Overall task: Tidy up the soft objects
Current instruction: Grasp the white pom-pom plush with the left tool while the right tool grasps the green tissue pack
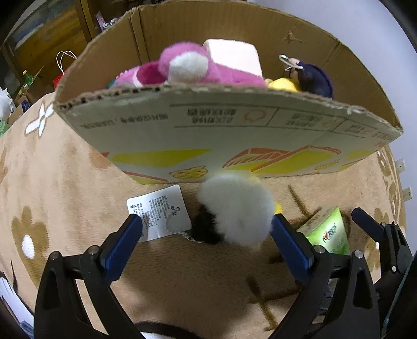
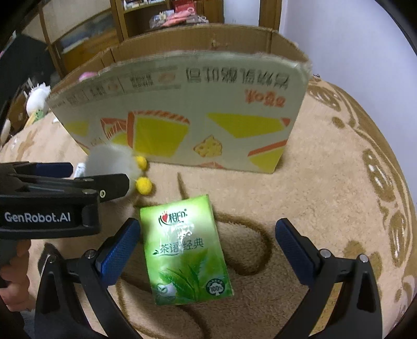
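A white fluffy plush toy (image 1: 234, 208) with black and yellow parts and a white paper tag (image 1: 161, 211) lies on the beige blanket before the cardboard box (image 1: 208, 125). My left gripper (image 1: 206, 226) is open, its fingers on either side of the plush and tag. The plush also shows in the right wrist view (image 2: 112, 161) with yellow pompoms (image 2: 144, 185). A green tissue pack (image 2: 185, 250) lies flat between the open fingers of my right gripper (image 2: 207, 234). Inside the box are a pink plush (image 1: 187, 67), a dark blue plush (image 1: 312, 78) and a pale block.
The beige patterned blanket (image 2: 325, 182) covers the surface. The left gripper's body (image 2: 52, 198) reaches in from the left of the right wrist view. Wooden shelves (image 2: 161, 18) stand behind the box. Bags and clutter (image 1: 28, 80) lie at the far left.
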A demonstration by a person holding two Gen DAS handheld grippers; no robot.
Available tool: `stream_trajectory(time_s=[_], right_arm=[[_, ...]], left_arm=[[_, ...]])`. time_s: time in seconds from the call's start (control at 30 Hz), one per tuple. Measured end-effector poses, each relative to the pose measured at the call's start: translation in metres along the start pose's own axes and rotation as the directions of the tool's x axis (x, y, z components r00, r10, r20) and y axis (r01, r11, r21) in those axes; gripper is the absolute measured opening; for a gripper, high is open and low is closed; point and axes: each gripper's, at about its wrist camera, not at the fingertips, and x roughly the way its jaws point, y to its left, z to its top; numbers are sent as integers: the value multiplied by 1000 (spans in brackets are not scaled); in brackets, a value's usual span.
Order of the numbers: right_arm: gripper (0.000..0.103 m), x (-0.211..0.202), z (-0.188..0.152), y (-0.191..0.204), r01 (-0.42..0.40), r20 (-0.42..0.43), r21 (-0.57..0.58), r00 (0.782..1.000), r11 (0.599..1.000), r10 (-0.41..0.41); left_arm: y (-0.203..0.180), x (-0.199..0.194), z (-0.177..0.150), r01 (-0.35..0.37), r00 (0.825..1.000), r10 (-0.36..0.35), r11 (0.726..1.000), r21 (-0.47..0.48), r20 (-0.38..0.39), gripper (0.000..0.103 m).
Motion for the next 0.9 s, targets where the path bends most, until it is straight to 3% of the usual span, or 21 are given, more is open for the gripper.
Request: stream_trajectory(time_s=[0.13,0.23,0.47,0.7,0.8,0.9], right_arm=[[103,13,-3,6,45,-57,-23,997,999,-46],[103,14,-4,10,64,-52,-38,996,997,-66],[103,25,-2,-1,21,-68,8,997,1000,-20],[103,33,-9,-3,35,-58,5,998,999,-34],[103,37,-9,-3,27,-99,-7,995,1000,-28],[103,40,-7,-2,23,-114,-13,993,1000,-25]], left_arm=[[2,8,1,5,1000,-5,1000,0,-21,97],[0,13,2,3,1000,-3,1000,-1,-27,97],[5,23,7,-5,999,5,1000,0,-33,97],[-10,21,1,-21,1000,22,999,23,-22,96],[-18,23,-1,-28,999,29,999,31,-16,96],[-26,22,-1,-37,999,37,999,38,-11,90]])
